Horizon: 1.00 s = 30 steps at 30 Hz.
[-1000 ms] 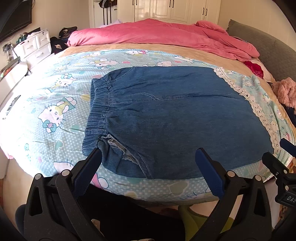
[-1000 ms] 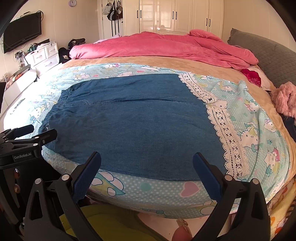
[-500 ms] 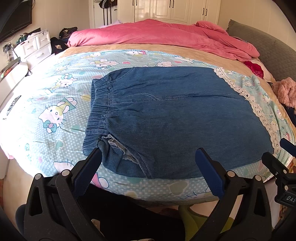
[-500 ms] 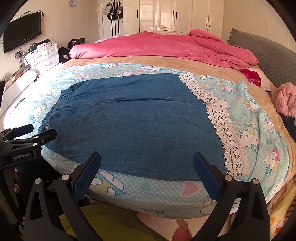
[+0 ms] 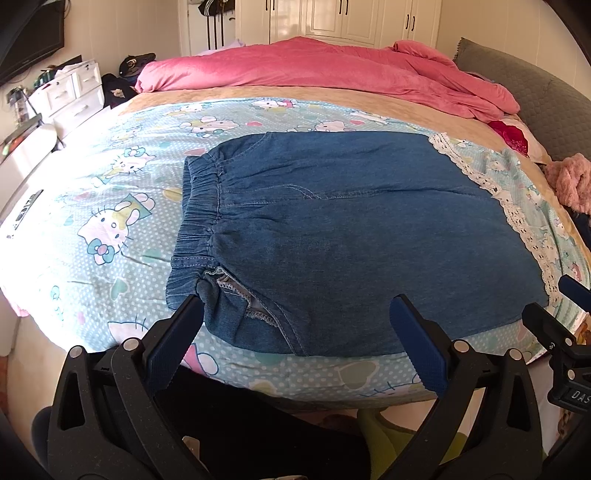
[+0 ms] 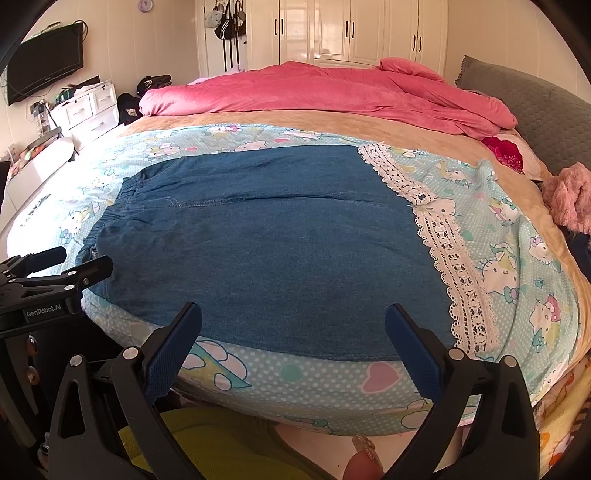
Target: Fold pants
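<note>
While spread flat on bed (image 5: 110, 206), pants (image 5: 351, 236) folded leg over leg, waistband (image 5: 195, 221) left, lace hem (image 6: 458, 273) right, near front edge. Left gripper (image 5: 295, 325) hovering by waistband corner, jaws wide apart, gripping nothing. Right gripper (image 6: 293, 332) near hem end, jaws likewise agape. Pink duvet (image 6: 332, 92) bunched beyond.

1. This is a home bedroom: a wide bed (image 6: 369, 129) fills the room, spread with a pale blue cartoon-cat printed sheet (image 6: 517, 266).
2. A rumpled pink quilt (image 6: 314, 92) lies along the bed's far side.
3. Cream panelled wardrobe doors (image 6: 351, 29) line the back wall.
4. A white chest of drawers (image 6: 88, 107) and a wall-mounted black television (image 6: 44, 70) stand at left.
</note>
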{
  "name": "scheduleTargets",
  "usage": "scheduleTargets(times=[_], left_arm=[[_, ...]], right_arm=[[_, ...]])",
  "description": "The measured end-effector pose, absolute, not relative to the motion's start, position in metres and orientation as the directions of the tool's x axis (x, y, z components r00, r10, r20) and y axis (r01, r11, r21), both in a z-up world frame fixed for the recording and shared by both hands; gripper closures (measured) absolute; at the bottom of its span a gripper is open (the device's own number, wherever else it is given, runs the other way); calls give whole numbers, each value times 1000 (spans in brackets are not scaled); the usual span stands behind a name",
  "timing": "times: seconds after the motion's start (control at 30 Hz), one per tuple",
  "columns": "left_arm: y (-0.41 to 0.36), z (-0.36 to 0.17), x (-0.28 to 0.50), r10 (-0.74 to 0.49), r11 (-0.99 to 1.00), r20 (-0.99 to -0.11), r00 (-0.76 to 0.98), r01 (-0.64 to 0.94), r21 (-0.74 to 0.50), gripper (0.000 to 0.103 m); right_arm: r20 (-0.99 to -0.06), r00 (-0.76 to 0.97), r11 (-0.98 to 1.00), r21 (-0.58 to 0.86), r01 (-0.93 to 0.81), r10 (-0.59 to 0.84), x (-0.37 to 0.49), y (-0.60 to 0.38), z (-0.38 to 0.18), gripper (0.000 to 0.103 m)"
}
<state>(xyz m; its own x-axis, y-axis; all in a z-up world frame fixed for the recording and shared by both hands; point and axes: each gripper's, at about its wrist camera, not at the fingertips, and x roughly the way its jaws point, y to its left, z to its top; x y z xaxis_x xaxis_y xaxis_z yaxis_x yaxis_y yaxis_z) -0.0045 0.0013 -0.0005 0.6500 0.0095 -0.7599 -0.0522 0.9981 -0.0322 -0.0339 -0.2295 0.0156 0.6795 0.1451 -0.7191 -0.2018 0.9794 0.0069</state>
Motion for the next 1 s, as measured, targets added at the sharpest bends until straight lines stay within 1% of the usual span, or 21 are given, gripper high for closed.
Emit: scheduleTargets(times=[0.5, 0.73, 1.0], left_arm=[[6, -4, 8, 24, 997, -768, 639, -69, -25, 8], [15, -8, 23, 28, 997, -777, 629, -79, -28, 8], [33, -11, 49, 26, 995, -785, 619, -90, -39, 8]], right_arm=[[-717, 678, 975, 12, -220, 162, -16, -225, 15, 4], [-718, 672, 967, 4, -256, 181, 14, -212, 15, 4], [-743, 633, 953, 21, -303, 218, 58, -196, 14, 4]])
